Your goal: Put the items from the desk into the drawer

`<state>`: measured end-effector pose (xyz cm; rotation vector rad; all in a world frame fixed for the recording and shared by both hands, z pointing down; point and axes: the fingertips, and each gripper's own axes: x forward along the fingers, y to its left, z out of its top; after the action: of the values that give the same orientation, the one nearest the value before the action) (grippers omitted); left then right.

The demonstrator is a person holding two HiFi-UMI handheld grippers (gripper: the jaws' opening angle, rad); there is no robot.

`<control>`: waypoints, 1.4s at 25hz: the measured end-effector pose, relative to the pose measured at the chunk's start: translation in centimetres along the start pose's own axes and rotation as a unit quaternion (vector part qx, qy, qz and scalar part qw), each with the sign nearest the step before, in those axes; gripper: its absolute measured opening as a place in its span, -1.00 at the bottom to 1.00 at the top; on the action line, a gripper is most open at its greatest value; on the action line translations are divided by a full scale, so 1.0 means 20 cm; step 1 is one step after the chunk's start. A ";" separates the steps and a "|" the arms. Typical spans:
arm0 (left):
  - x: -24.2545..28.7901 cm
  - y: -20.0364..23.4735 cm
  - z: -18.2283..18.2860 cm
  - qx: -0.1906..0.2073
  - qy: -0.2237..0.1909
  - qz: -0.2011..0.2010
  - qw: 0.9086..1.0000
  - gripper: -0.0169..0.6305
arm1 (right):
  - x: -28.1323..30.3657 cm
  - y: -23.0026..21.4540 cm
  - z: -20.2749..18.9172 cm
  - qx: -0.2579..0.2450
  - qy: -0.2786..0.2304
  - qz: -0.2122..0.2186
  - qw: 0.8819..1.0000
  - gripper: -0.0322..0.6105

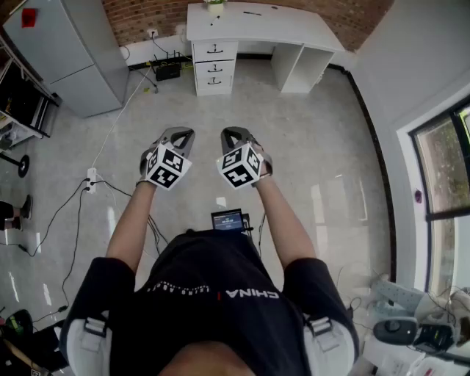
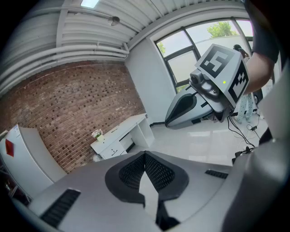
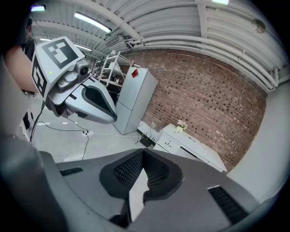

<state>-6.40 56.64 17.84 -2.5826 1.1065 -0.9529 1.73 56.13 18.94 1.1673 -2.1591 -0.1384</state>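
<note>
not started. my left gripper and right gripper are both clenched on nothing, well apart from the desk. next: walk up and open a drawer, all look closed. items on top are too small to tell: a plant, a thin dark thing.

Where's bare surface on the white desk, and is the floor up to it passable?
Desk top is mostly bare: free right of the plant at its back left, save one thin dark item. Floor up to the drawers is open. Crowded: left side, power strip and black box near the cabinet.
</note>
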 end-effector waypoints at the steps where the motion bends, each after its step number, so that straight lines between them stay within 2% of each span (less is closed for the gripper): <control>1: 0.01 0.00 0.00 0.000 0.001 0.001 1.000 -0.91 | 0.00 -0.01 0.00 -0.001 0.000 0.000 1.000 -0.85; 11: 0.05 0.01 0.00 -0.005 0.005 0.002 1.000 -0.91 | 0.03 -0.05 -0.01 0.004 -0.001 -0.011 1.000 -0.85; 22: 0.08 -0.05 -0.05 -0.004 0.012 -0.006 1.000 -0.91 | 0.03 0.00 -0.06 0.004 -0.004 0.000 1.000 -0.85; 35: 0.18 -0.04 -0.02 -0.011 0.019 -0.006 1.000 -0.91 | 0.07 -0.09 -0.10 0.003 -0.005 0.008 1.000 -0.85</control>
<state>-4.33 54.63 20.29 -2.6022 1.1192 -1.0027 3.75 54.42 20.52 1.1541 -2.1780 -0.1314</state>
